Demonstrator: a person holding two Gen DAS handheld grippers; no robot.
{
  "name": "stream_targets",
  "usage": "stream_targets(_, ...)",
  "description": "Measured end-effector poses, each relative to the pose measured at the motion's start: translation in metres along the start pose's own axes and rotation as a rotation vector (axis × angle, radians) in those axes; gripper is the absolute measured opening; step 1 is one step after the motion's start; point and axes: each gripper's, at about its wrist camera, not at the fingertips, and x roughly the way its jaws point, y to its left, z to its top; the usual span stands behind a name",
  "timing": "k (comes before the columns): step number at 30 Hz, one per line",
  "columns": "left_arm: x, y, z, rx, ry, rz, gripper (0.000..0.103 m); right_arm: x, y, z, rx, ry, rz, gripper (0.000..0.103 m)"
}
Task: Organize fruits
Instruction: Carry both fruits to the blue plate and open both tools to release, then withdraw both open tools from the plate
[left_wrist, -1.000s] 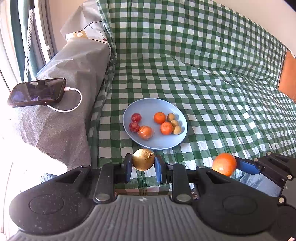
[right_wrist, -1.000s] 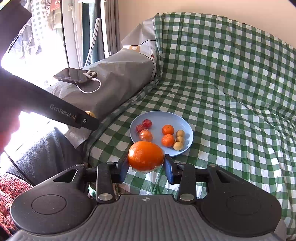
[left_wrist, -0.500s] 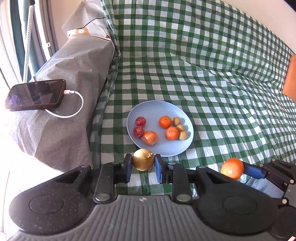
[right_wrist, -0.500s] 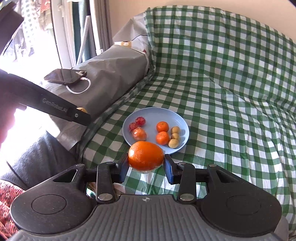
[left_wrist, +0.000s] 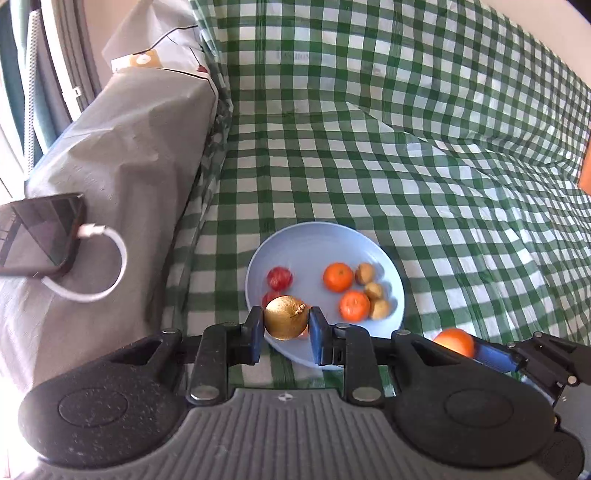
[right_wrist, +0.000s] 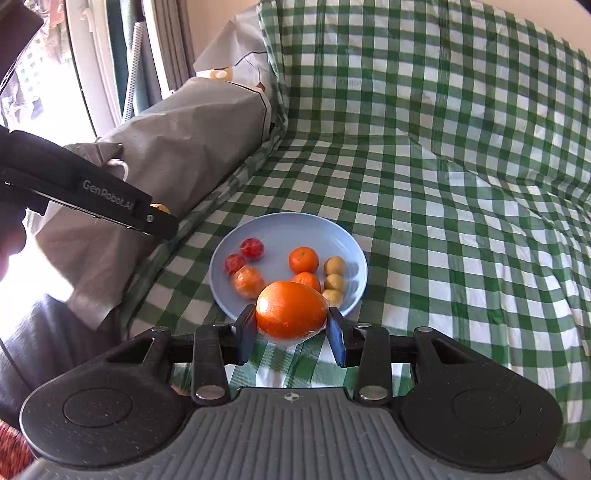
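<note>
My left gripper (left_wrist: 286, 323) is shut on a round golden-brown fruit (left_wrist: 286, 317) and holds it over the near left rim of the blue plate (left_wrist: 314, 243). My right gripper (right_wrist: 291, 323) is shut on a large wrapped orange (right_wrist: 291, 314), just short of the plate's (right_wrist: 288, 225) near rim. The plate holds two small oranges (right_wrist: 303, 259), red fruits (right_wrist: 252, 248), a wrapped orange fruit (right_wrist: 247, 281) and three small brown fruits (right_wrist: 334, 265). The right gripper's orange also shows in the left wrist view (left_wrist: 454, 341).
The plate lies on a green checked cloth (left_wrist: 406, 184) covering a sofa seat. A grey-wrapped armrest (left_wrist: 122, 155) at the left bears a black phone (left_wrist: 37, 236) with a white cable (left_wrist: 99, 266). A window is at the far left.
Both grippers have moved forward toward the plate with their fruits. The golden fruit now hangs over the plate's near rim.
</note>
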Motion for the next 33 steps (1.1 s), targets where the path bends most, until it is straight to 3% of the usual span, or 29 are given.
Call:
stream_targets(12,0.090,-0.008,0.036,0.042,0.070,0.032,0.028,0.088,-0.014,0.026,0.020,0.071,-0.002,0.042)
stream_targets(19,0.118,-0.006,0.044,0.061,0.098,0.055,0.029,0.125,-0.019,0.034,0.008,0.097,-0.009,0.042)
stream_targets(20,0.120,-0.006,0.044,0.063,0.101,0.053,0.031,0.130,-0.019,0.035,0.003,0.099,-0.010,0.042)
stream_targets(21,0.120,-0.006,0.044,0.066,0.107,0.047,0.051,0.136,-0.020,0.036,-0.004,0.106,-0.004,0.044)
stream_targets(22,0.119,-0.007,0.044,0.065,0.112,0.040,0.083,0.141,-0.019,0.037,-0.011,0.119,0.003,0.047)
stream_targets(23,0.117,-0.007,0.043,0.061,0.108,0.039,0.096,0.145,-0.018,0.037,-0.018,0.134,0.005,0.061)
stream_targets(24,0.110,-0.007,0.040,0.061,0.086,0.042,0.102,0.146,-0.018,0.038,-0.019,0.140,-0.003,0.076)
stream_targets(26,0.098,-0.009,0.034,0.081,0.063,0.051,0.103,0.140,-0.017,0.037,-0.018,0.143,-0.016,0.086)
stream_targets(33,0.055,-0.006,-0.004,0.046,0.134,0.093,0.103,0.081,-0.007,0.008,-0.024,0.137,-0.053,0.098)
